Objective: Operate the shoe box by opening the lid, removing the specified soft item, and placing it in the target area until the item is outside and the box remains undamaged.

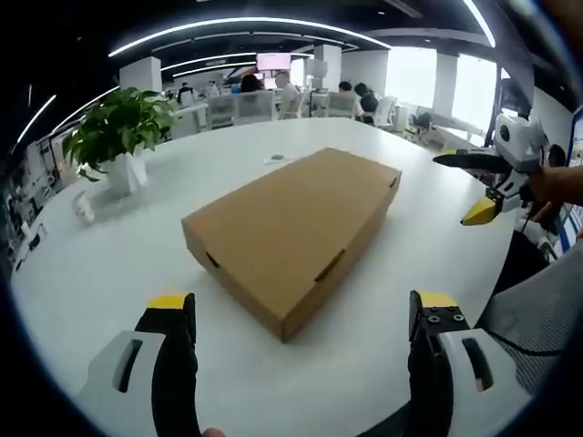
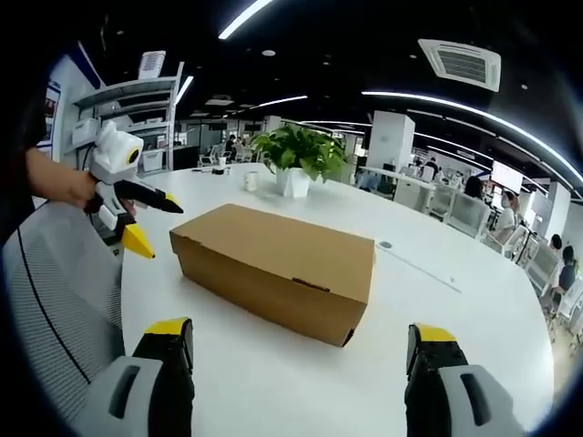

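Cardboard shoe box [image 1: 296, 232] mid-desk [image 1: 109, 273], lid shut, likely light and crushable; best lifted at lid's front edge; left gripper [image 1: 301, 314], right gripper [image 2: 299, 339] both agape, empty.

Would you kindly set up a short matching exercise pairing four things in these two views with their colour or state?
Things:
1. shoe box
2. potted plant
3. left gripper
4. table

Descriptions:
A. white, broad and round-edged
B. jaws spread wide, holding nothing
C. brown cardboard, lid shut
D. green leaves in a white pot

Pairs: 1-C, 2-D, 3-B, 4-A
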The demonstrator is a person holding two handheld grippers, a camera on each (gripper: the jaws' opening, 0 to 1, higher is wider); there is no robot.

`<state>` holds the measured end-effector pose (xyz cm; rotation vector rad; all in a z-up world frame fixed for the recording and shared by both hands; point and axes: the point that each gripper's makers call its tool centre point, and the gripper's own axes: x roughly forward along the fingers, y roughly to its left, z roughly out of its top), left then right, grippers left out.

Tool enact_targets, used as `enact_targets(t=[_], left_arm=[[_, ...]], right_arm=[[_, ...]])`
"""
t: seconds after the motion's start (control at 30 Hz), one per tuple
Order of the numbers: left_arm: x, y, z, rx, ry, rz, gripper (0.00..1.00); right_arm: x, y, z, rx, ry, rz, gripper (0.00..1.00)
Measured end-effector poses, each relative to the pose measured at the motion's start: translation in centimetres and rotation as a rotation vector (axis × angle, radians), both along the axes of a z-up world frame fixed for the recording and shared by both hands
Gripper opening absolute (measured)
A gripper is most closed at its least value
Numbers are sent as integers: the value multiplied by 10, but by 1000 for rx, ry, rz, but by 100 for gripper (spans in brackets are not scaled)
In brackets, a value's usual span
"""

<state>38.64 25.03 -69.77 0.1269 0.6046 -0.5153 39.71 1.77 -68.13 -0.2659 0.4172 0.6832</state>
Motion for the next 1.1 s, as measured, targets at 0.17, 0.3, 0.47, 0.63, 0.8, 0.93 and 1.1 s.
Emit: enact_targets(t=[0.17,0.3,0.47,0.63,0.8,0.93,1.1], left_arm=[[1,-3,-2,-5,3,6,96],[4,-6,-5,-19,15,10,95],[10,-8,-9,-30,28,16,93],[14,-8,-11,-30,29,21,92],[20,-12,-12,-43,30,40,90],[22,-14,-14,-54,36,52,88],[23,-17,-17,-65,46,63,87]], right_arm=[[8,3,-2,-3,5,11,97],[15,4,-4,4,11,17,97],[27,2,-11,-21,23,22,96],[36,1,-12,-37,22,24,95],[43,2,-16,-37,33,28,95],[51,4,-20,-30,49,33,94],[59,6,-21,-9,63,30,91]])
